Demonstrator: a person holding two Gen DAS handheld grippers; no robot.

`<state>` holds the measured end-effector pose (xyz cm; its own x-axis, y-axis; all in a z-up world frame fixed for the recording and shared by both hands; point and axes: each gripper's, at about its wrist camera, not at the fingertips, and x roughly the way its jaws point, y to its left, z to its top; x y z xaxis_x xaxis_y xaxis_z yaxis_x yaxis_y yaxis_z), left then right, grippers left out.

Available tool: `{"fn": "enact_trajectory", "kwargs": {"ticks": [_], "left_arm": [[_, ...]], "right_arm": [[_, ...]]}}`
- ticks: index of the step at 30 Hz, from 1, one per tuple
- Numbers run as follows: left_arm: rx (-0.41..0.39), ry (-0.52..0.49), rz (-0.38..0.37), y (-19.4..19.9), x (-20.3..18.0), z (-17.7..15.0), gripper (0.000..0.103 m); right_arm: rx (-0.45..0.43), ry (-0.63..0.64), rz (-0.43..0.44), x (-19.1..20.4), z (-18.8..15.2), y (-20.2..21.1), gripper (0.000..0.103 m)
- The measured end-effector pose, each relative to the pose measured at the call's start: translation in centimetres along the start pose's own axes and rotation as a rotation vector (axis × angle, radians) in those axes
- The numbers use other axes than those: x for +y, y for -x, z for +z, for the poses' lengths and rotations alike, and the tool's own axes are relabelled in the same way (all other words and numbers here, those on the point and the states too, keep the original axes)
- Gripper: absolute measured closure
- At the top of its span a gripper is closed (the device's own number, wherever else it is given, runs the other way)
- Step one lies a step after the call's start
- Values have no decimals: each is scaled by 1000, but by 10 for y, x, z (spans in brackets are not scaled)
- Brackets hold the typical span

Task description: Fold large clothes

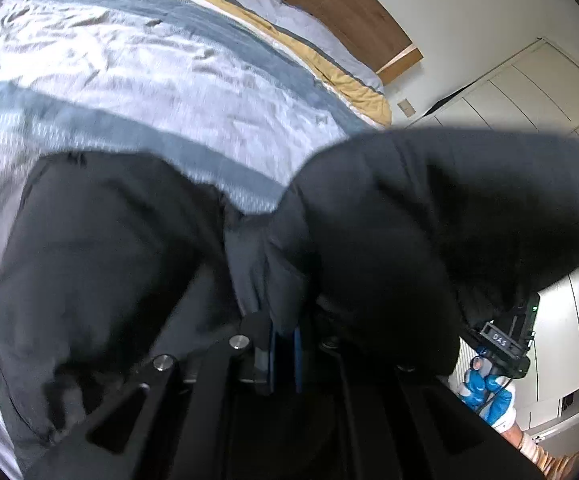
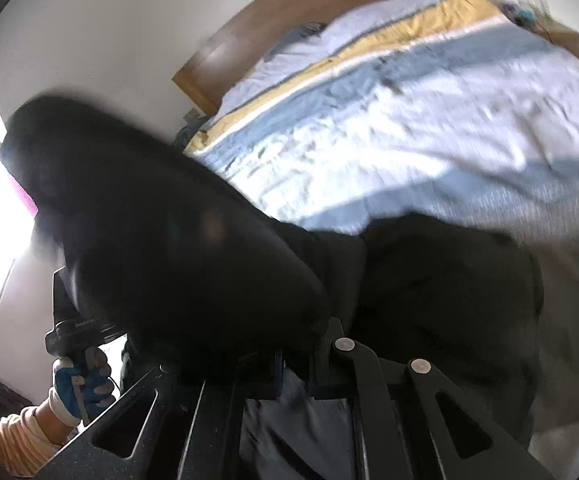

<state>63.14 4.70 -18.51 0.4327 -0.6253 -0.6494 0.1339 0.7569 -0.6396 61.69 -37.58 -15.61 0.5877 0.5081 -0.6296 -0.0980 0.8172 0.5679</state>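
Holding dark garment [image 1: 389, 216] aloft over near edge of bed [image 1: 149, 80], probably to spread it flat before folding. Fabric stretched between both tools, sagging in middle, lower folds near striped duvet [image 2: 429, 128]. Left hand-held gripper [image 1: 283, 354] clenched on pinch of cloth, blue pads almost meeting. Right hand-held gripper [image 2: 289, 364] likewise clamped on garment edge, jaws nearly shut with fabric between. Gloved hands [image 1: 485, 392] grip tool handles beside bed. Wooden headboard [image 2: 289, 12] at far end. Motion blur throughout.
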Motion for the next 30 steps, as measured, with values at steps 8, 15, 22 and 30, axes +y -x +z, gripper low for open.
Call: {"fn": "enact_trajectory", "kwargs": {"ticks": [8, 15, 22, 30], "left_arm": [[3, -26, 9, 14, 5, -24, 94], [48, -68, 84, 45, 3, -43, 92], [46, -54, 142, 112, -9, -76, 61], [-21, -173, 82, 142, -80, -52, 49]], "right_arm": [[-20, -18, -10, -12, -27, 10, 92], [20, 26, -67, -9, -41, 37, 83], [13, 9, -114, -10, -50, 93, 77], [-29, 155, -68, 53, -13, 106, 59]]}}
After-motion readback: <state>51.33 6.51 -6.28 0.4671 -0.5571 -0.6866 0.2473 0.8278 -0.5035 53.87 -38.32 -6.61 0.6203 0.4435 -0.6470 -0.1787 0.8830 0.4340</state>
